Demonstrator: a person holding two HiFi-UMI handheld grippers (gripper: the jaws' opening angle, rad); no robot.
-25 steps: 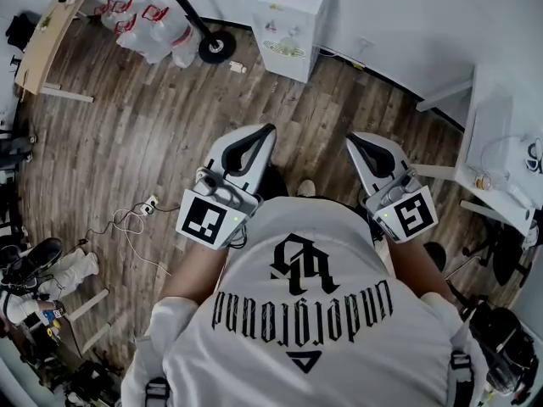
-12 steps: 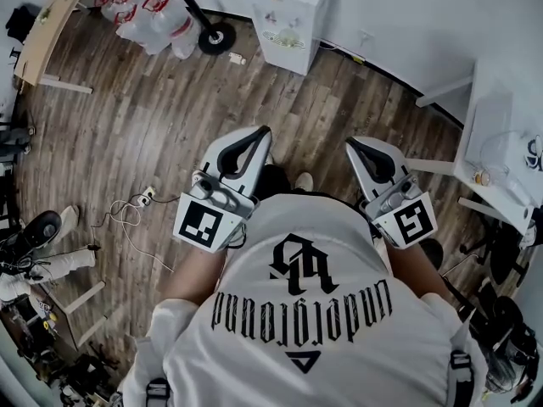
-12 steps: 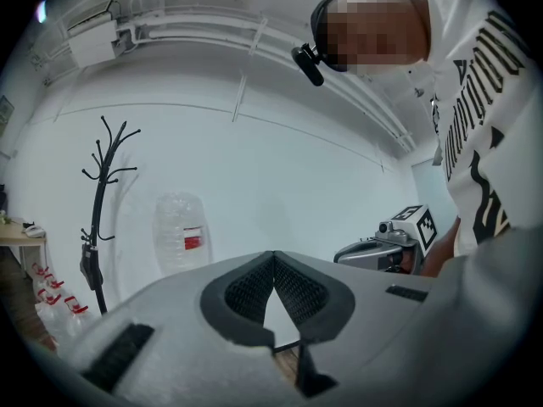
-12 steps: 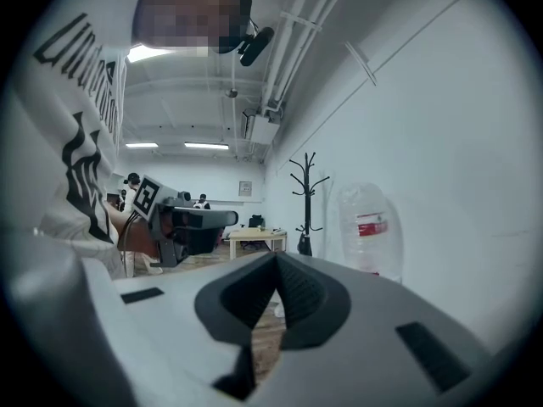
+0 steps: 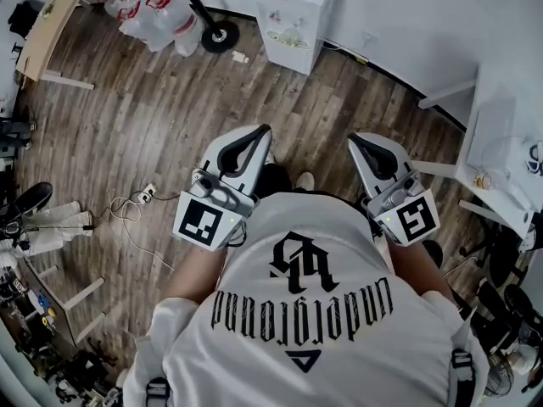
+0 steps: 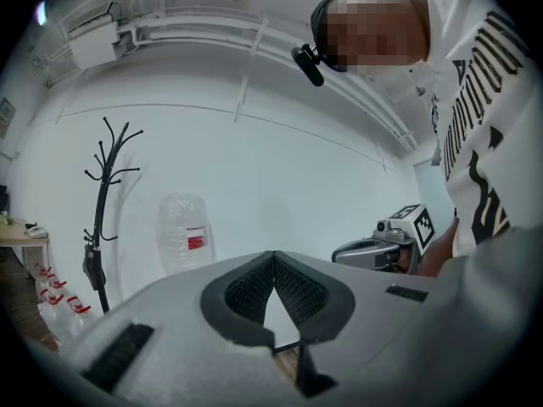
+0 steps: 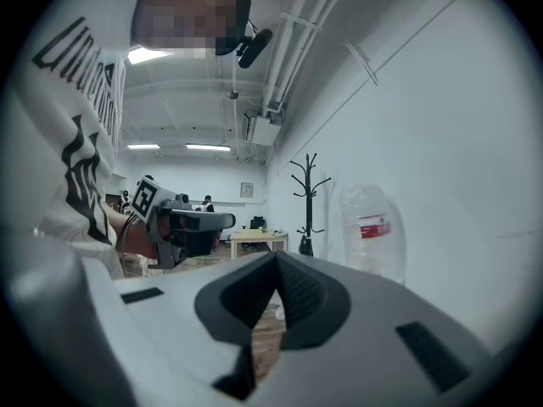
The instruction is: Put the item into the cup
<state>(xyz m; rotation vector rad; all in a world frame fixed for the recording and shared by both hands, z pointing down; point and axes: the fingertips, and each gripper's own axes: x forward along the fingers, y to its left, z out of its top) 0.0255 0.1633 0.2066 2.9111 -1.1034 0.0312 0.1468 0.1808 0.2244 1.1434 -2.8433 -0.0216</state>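
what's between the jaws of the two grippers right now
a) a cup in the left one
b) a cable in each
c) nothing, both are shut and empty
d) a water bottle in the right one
c: the left gripper and the right gripper each show their jaw tips meeting, with nothing between them.

White shirt (image 5: 356, 359) (black lettering)
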